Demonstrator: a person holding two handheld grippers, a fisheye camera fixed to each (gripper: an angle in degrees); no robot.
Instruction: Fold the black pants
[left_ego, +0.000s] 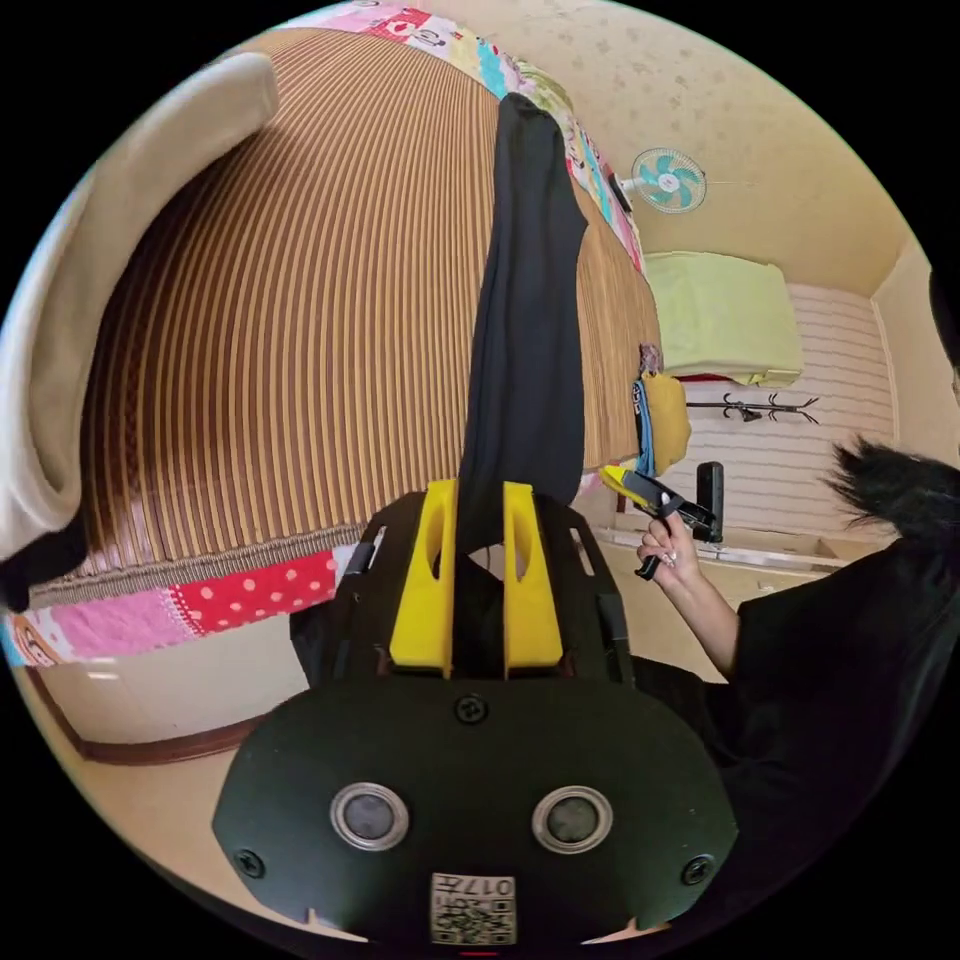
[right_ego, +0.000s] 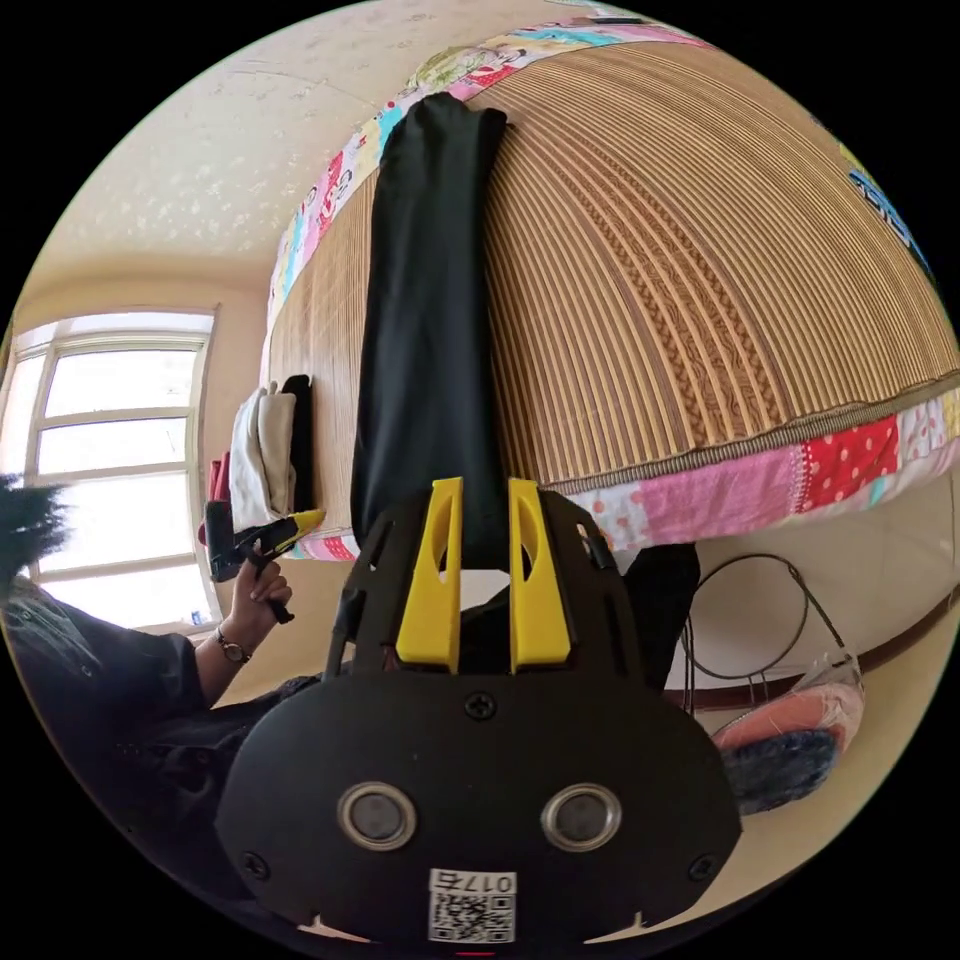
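Note:
The black pants (left_ego: 525, 330) lie stretched lengthwise over a striped bamboo mat (left_ego: 300, 300) on a bed, leg ends at the far edge. My left gripper (left_ego: 478, 495) is shut on the near end of the pants, with black cloth pinched between its yellow jaws. In the right gripper view the pants (right_ego: 430, 300) run away from my right gripper (right_ego: 485, 495), which is also shut on their near end. Each view shows the other gripper held in a hand beside the pants' edge: the right gripper (left_ego: 640, 490) and the left gripper (right_ego: 275, 530).
A patchwork quilt (right_ego: 760, 480) hangs under the mat (right_ego: 700, 250). Folded clothes (right_ego: 270, 450) are stacked on the bed near a window (right_ego: 110, 450). A beige cushion (left_ego: 120, 250), a wall fan (left_ego: 668, 180) and a wire frame with slippers (right_ego: 790, 740) stand around. The person's dark sleeve (left_ego: 830, 650) is close.

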